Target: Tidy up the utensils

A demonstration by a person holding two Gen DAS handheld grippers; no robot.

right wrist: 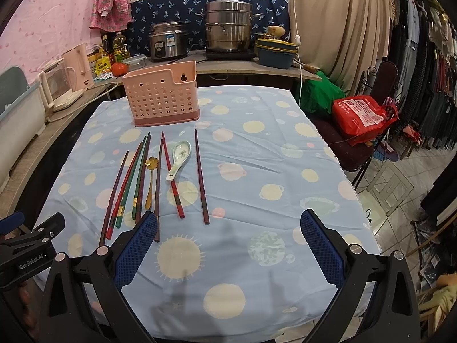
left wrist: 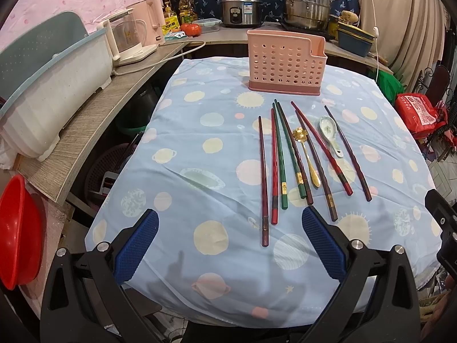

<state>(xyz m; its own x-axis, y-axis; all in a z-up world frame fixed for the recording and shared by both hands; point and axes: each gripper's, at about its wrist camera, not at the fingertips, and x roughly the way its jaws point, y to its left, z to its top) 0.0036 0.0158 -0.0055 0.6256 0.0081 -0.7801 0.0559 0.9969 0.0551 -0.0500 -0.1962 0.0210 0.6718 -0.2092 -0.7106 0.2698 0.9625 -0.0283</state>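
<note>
A pink perforated utensil holder (left wrist: 285,64) (right wrist: 162,98) stands empty at the far side of the table. In front of it lie several red, green and dark chopsticks (left wrist: 275,165) (right wrist: 125,188), a gold flower spoon (left wrist: 307,157) (right wrist: 150,181) and a white ceramic spoon (left wrist: 331,135) (right wrist: 177,160). My left gripper (left wrist: 230,228) is open, above the cloth just short of the chopsticks' near ends. My right gripper (right wrist: 228,228) is open, to the right of the chopsticks; its left finger (right wrist: 140,245) covers some near ends.
The table has a blue cloth (left wrist: 200,171) (right wrist: 257,171). A wooden counter (left wrist: 85,131) on the left bears a dish rack and a kettle. Pots (right wrist: 228,28) and a rice cooker stand behind. A red bag (right wrist: 362,117) lies on a chair to the right.
</note>
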